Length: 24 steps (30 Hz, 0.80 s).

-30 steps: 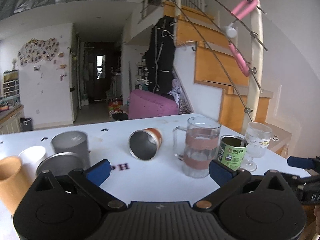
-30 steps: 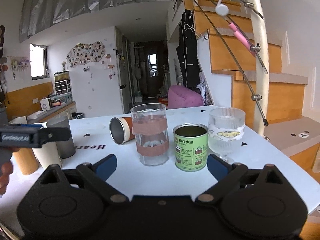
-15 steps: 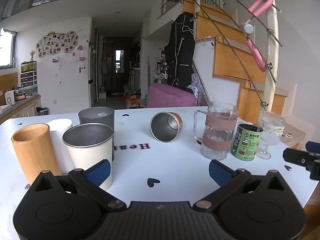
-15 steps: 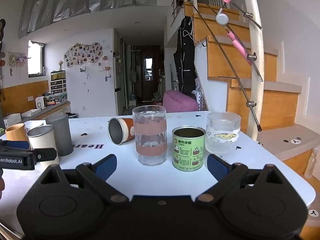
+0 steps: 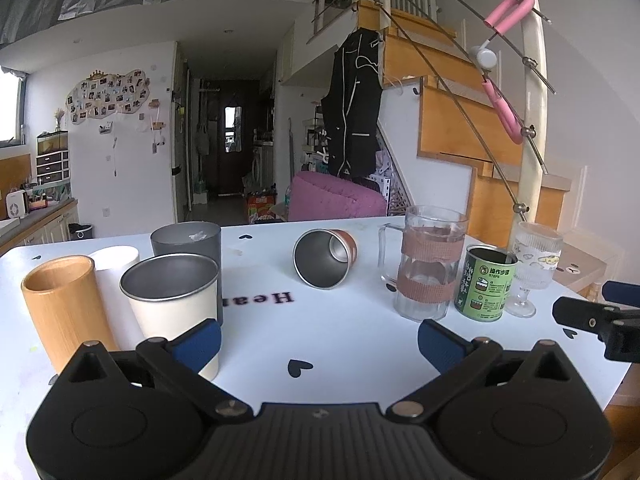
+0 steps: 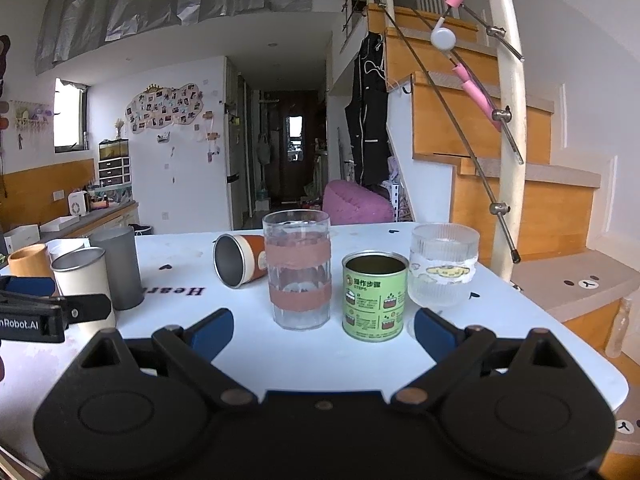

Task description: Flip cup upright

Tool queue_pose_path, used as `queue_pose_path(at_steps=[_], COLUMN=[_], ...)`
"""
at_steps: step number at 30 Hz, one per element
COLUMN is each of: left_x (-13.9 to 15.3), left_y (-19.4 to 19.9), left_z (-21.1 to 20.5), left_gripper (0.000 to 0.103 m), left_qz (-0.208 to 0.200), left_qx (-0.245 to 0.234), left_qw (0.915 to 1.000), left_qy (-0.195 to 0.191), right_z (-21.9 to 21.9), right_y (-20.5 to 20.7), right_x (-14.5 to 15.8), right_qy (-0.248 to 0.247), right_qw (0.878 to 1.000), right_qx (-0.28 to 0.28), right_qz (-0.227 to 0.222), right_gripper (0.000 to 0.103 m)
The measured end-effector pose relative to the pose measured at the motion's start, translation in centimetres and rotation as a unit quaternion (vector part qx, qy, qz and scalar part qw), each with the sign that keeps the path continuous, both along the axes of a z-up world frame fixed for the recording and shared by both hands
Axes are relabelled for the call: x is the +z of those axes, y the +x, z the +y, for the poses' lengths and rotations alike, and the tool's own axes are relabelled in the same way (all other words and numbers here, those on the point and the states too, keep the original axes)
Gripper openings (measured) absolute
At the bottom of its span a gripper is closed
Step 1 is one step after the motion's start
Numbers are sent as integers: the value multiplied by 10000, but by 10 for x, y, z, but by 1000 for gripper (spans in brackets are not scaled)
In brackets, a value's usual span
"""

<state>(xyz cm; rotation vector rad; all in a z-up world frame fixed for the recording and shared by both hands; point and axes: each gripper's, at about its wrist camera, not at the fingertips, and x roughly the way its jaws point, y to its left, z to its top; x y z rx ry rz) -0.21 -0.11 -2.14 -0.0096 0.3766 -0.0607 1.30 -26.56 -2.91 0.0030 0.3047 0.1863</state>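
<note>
- 2 grippers hover at the near edge of the white table (image 5: 340,332) — neither touches anything.
- Left gripper (image 5: 319,340): blue-padded fingers spread wide with only bare tabletop between them; the left pad sits in front of the cream steel-rimmed cup (image 5: 172,300).
- Right gripper (image 6: 322,330): fingers likewise spread wide, holding nothing; seen past them are the glass mug (image 6: 298,268) with 2 brown bands and the green tin (image 6: 374,296).
- Orange cup (image 5: 325,257) lies on its side mid-table, steel mouth turned toward the near left, well apart from both grippers. From the right wrist it (image 6: 240,260) shows just behind and left of the mug.
- Far right: ribbed stemmed glass (image 5: 536,268), just beside the tin (image 5: 486,284).
- Left cluster: bamboo cup (image 5: 66,308), white cup (image 5: 116,260), grey tumbler (image 5: 188,240) — all upright, close together.
</note>
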Motion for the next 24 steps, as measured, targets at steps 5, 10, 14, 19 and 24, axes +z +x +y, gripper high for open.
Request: queue_pose_path(at_steps=[5, 10, 14, 19, 24], left_x=[1, 1, 1, 1, 1], left_y=[-1, -1, -1, -1, -1], left_z=[-1, -1, -1, -1, -1], left_gripper=[103, 103, 103, 103, 103], left_qz=[-16, -12, -20, -19, -21], left_qx=[-1, -6, -2, -2, 3], left_qw=[10000, 10000, 10000, 10000, 10000], left_qy=[-15, -4, -7, -4, -6], right_z=[2, 2, 2, 2, 3], right_y=[-1, -2, -3, -4, -5], right_x=[0, 0, 1, 1, 3], right_qy=[-34, -30, -36, -39, -46], right_qw=[10000, 10000, 10000, 10000, 10000], right_qx=[23, 22, 23, 20, 21], right_qz=[-16, -24, -39, -34, -46], right_gripper=[98, 98, 98, 98, 98])
